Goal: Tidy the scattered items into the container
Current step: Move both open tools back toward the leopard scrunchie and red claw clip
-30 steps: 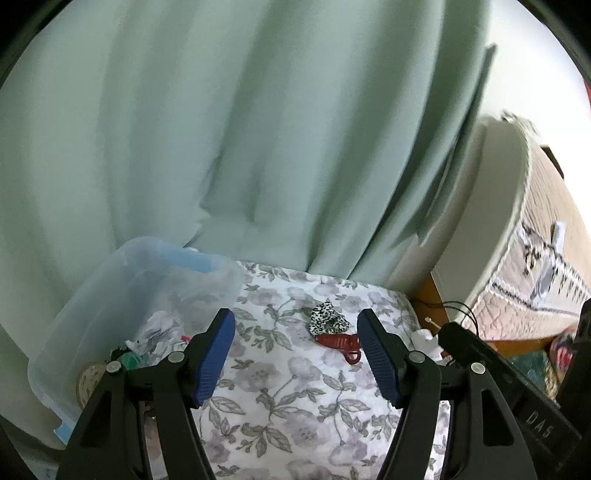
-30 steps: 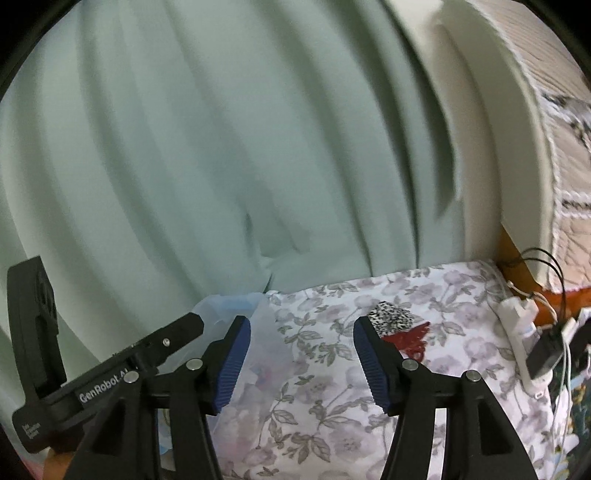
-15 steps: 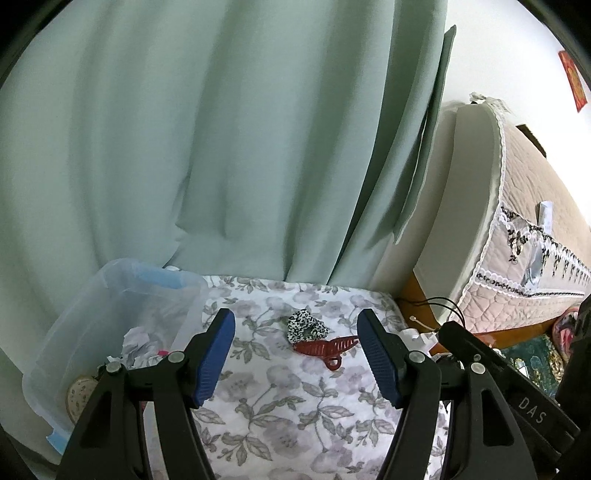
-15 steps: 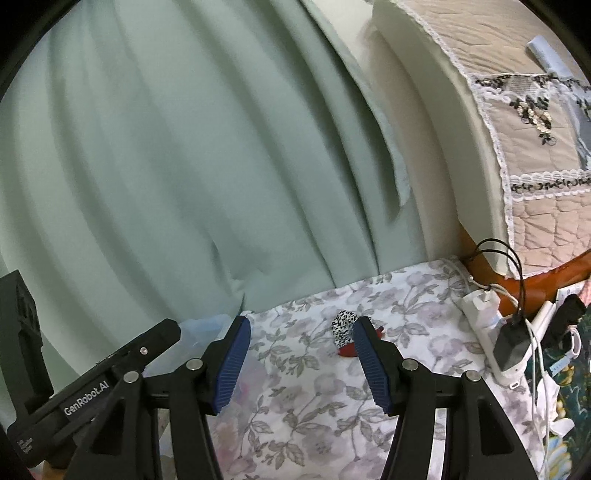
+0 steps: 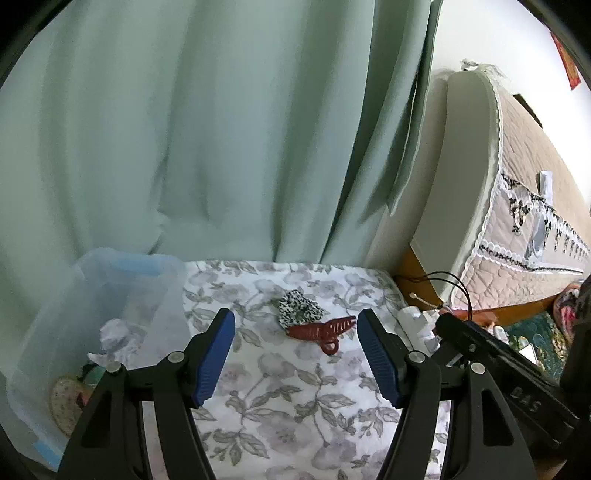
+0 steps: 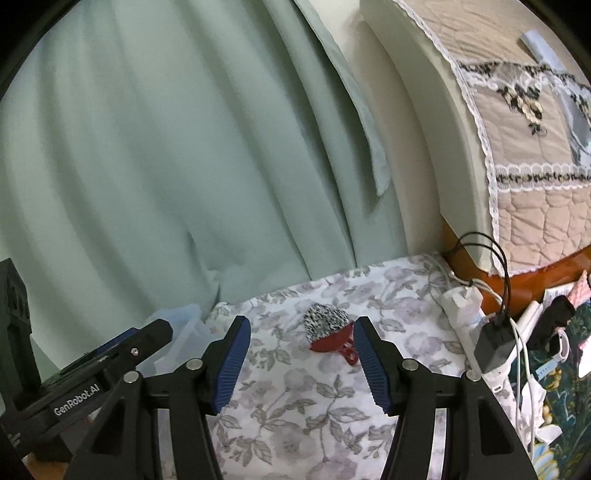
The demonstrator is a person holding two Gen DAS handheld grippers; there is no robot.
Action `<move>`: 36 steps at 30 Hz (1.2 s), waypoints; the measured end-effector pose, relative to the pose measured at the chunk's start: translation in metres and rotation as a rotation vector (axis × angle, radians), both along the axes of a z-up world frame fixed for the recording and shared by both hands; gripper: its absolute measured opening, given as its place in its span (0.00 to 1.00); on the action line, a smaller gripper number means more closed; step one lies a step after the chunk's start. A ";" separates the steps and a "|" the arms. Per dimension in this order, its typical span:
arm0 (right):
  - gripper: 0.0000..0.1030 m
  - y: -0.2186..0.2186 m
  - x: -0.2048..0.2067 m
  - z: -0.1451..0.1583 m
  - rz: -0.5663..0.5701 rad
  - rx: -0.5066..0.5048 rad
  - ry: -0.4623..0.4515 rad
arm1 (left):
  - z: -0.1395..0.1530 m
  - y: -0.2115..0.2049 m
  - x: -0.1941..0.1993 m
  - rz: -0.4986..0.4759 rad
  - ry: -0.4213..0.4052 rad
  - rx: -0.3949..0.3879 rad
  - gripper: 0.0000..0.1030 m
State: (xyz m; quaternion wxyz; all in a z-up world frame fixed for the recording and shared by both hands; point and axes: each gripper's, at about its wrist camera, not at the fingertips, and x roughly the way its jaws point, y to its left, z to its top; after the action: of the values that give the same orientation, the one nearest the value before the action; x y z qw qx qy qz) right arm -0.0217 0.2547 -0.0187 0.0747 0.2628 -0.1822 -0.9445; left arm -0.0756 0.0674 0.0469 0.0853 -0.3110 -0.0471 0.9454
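Both released and empty, left claw [image 5: 295, 354] and right claw [image 6: 301, 360] aimed over the floral-cloth counter [image 5: 295, 406] at a dark red plastic hair clip [image 5: 321, 330] touching a leopard-print fabric scrunchie [image 5: 297, 312], probably next for the translucent plastic container [image 5: 110, 291] at left.

Soft daylight filters through my view's pale green fabric curtain [image 5: 221, 129]; white wall [image 5: 480, 33] upper right blows out. Fisheye bends edges, black vignette corners. Slight softness, folds shadowed.

Red hair clip [image 6: 330, 341] touches leopard scrunchie [image 6: 325, 320] on floral cloth [image 6: 303, 406], beyond the right hand-held gripper [image 6: 301, 363]
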 end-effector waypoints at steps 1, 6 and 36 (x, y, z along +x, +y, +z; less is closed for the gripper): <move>0.60 0.001 -0.002 -0.003 -0.006 0.003 -0.012 | -0.002 0.000 -0.001 -0.009 0.000 0.007 0.68; 0.60 0.007 -0.015 -0.026 -0.039 0.002 -0.082 | -0.016 0.001 -0.011 -0.036 -0.006 0.036 0.68; 0.60 0.002 -0.109 -0.124 -0.012 -0.050 -0.377 | -0.130 0.006 -0.134 -0.019 -0.248 0.031 0.68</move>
State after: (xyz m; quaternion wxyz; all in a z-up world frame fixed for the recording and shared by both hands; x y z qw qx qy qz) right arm -0.1312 0.2569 -0.1431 0.0404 0.4320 -0.2179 -0.8742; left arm -0.2098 0.0731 -0.0829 0.0927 -0.4247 -0.0690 0.8979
